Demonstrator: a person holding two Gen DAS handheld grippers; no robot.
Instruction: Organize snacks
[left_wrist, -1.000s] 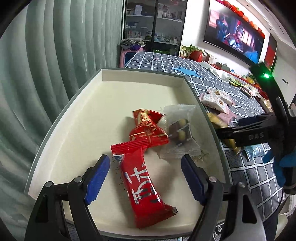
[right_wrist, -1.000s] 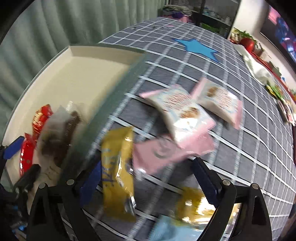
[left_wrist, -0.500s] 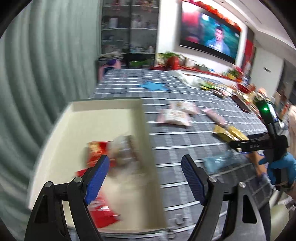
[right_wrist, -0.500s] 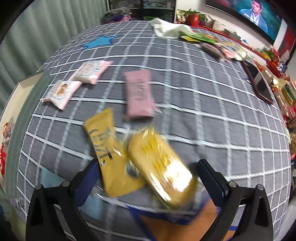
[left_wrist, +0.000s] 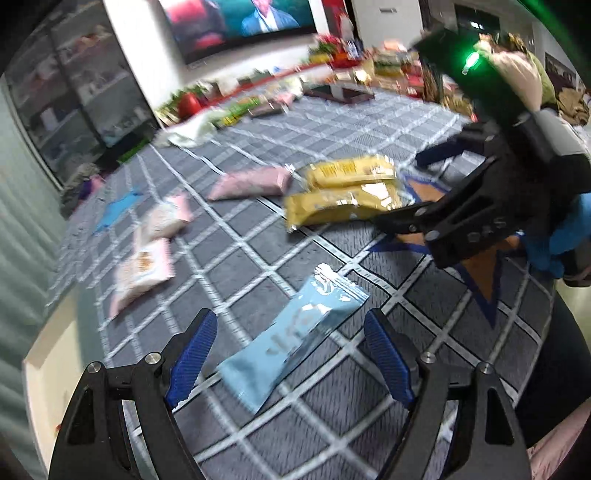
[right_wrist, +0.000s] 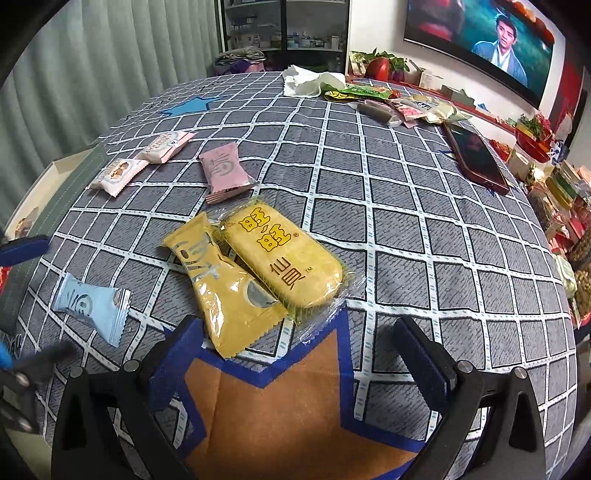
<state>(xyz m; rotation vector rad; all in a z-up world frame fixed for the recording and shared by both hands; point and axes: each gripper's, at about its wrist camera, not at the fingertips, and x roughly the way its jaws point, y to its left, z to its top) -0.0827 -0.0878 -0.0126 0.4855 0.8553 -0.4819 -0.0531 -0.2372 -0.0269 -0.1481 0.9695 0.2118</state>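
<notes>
**Inspector A:** Starting with the left gripper (left_wrist: 290, 354): its blue pads stand wide apart, empty, hanging over the light blue packet (left_wrist: 291, 341), which lies flat on the grey checked cloth of the bench (right_wrist: 424, 206). The packet sits between the pads in view, but neither pad presses on it.

**Inspector B:** Confirmed. The right gripper (right_wrist: 295, 354) is likewise spread to its full width and holds nothing. It hangs above the orange star patch (right_wrist: 280, 410), with the tips of the two yellow packets just ahead of it.

**Inspector A:** Those two: the yellow wrapper (right_wrist: 221, 288) and the clear-wrapped yellow cracker pack (right_wrist: 284, 258) lie side by side, touching, the wrapper's sealed end overlapping the edge of the star patch.

**Inspector B:** Further out, a pink packet (right_wrist: 223, 171) lies alone. Two pale pink-edged biscuit packets (right_wrist: 142, 162) lie close together near the bench's left edge.

**Inspector A:** The cream tray (right_wrist: 62, 166) shows only as a corner at far left; its contents cannot be told from here.

**Inspector B:** At the far side, a loose heap of other snacks (right_wrist: 388, 99), a white cloth (right_wrist: 310, 83) and a dark phone (right_wrist: 476, 157).
</notes>
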